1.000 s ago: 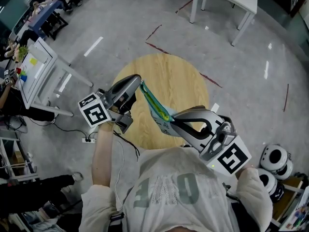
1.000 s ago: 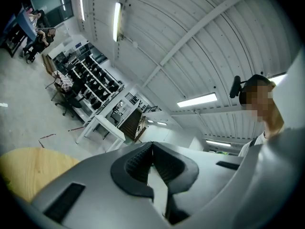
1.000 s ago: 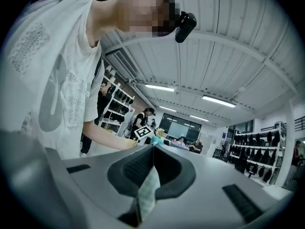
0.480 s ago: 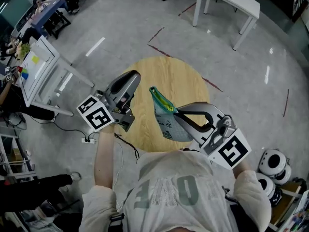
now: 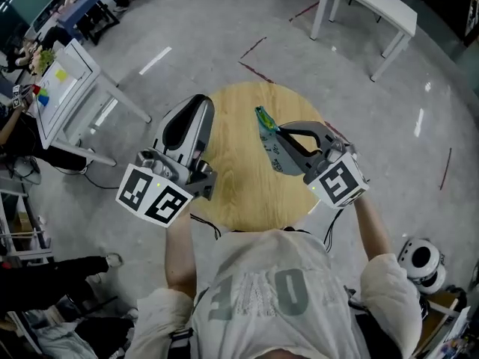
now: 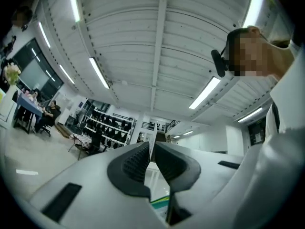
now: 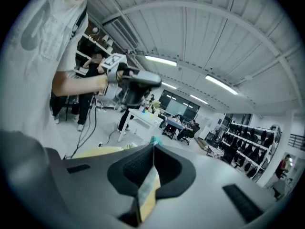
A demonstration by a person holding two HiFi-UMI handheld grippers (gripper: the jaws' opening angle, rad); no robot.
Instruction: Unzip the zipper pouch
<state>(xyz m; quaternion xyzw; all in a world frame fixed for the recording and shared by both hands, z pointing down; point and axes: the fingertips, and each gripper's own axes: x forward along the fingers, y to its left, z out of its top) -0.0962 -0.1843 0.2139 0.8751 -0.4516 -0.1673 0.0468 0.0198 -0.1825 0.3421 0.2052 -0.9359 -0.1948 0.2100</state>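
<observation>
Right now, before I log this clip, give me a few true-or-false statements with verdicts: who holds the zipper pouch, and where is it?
1. The right gripper is shut on the zipper pouch. True.
2. The left gripper grips the pouch too. False: it is shut and stands apart from the pouch, off to its left.
3. The pouch lies flat on the table. False: it hangs from the right gripper above the tabletop.
4. The table is round with a wooden top. True.

Pouch (image 5: 266, 132) lower half hidden behind right tongs (image 5: 282, 132)
</observation>
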